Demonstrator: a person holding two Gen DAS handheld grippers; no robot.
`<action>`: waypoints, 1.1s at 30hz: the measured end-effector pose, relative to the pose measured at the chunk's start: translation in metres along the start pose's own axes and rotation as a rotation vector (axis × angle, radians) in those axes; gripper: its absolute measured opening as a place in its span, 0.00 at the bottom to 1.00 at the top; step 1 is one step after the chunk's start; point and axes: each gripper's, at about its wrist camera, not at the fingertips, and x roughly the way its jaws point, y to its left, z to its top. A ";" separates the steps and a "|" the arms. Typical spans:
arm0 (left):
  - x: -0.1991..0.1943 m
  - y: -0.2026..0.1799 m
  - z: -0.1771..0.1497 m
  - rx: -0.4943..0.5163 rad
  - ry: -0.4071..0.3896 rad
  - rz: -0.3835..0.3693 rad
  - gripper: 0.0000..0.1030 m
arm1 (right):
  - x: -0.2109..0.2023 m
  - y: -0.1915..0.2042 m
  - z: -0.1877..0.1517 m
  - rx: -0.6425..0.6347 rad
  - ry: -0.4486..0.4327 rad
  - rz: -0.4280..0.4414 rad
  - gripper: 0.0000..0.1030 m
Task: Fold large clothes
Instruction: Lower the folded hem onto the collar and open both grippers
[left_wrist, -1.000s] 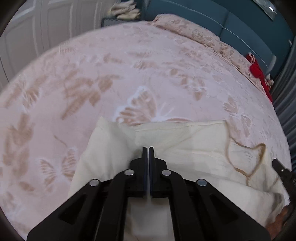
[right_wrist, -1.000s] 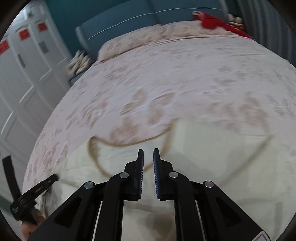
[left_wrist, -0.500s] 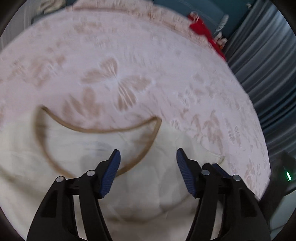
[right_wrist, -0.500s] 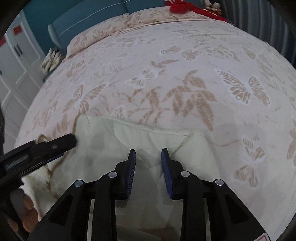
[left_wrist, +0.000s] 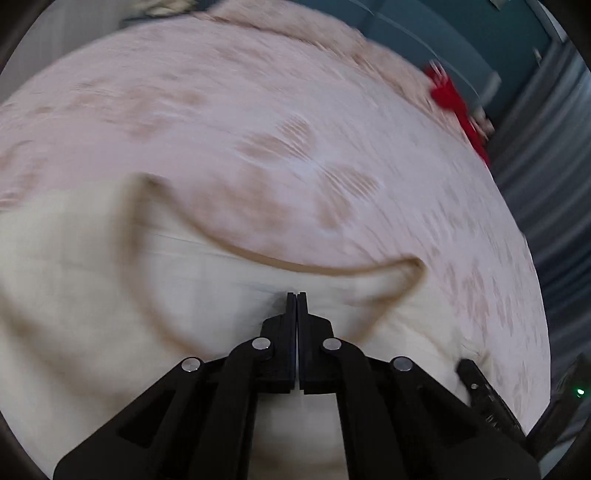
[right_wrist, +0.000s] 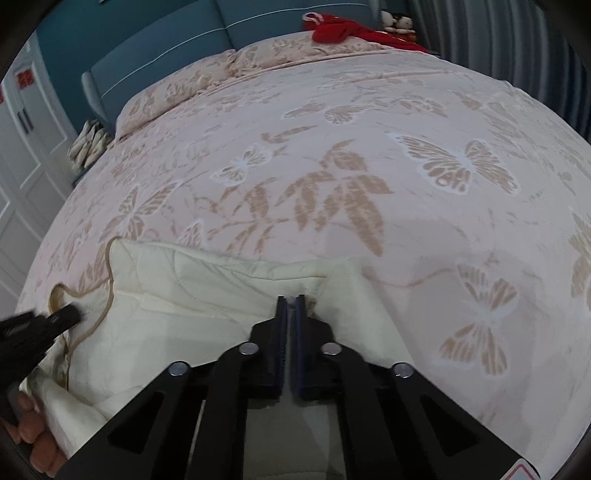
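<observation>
Cream quilted garment (right_wrist: 207, 295) with tan piping lies bunched at the near edge of the bed (right_wrist: 332, 155), filling the lower half of both views. From my left wrist view, which is motion-blurred, the left claw (left_wrist: 296, 295) sits at lower centre with its fingers pressed together over the cream fabric (left_wrist: 110, 288), just below a curved tan-edged hem; I cannot tell whether cloth is pinched between them. The tip of the right claw (left_wrist: 480, 387) shows at the lower right of that frame, touching the garment's edge. In my right wrist view the right claw (right_wrist: 291, 298) stands at lower centre, fingers drawn to a narrow slit with a ridge of cream fabric caught between the blue pads (right_wrist: 282, 321). The left claw (right_wrist: 55, 321) enters at the middle left edge of this view, blurred, against the piped border. Pink bedspread with butterfly and leaf print fills the upper frames; a red cloth (right_wrist: 343, 29) lies at the top, near the teal headboard (right_wrist: 166, 48).
</observation>
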 end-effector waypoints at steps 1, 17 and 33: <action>-0.012 0.016 0.003 -0.007 -0.013 0.008 0.00 | -0.008 0.002 0.003 0.004 -0.009 -0.026 0.00; -0.005 0.065 0.013 0.205 0.007 0.195 0.02 | 0.028 0.178 -0.031 -0.405 0.128 0.139 0.00; -0.004 0.072 0.002 0.179 -0.087 0.168 0.02 | 0.033 0.149 -0.030 -0.261 0.032 0.068 0.00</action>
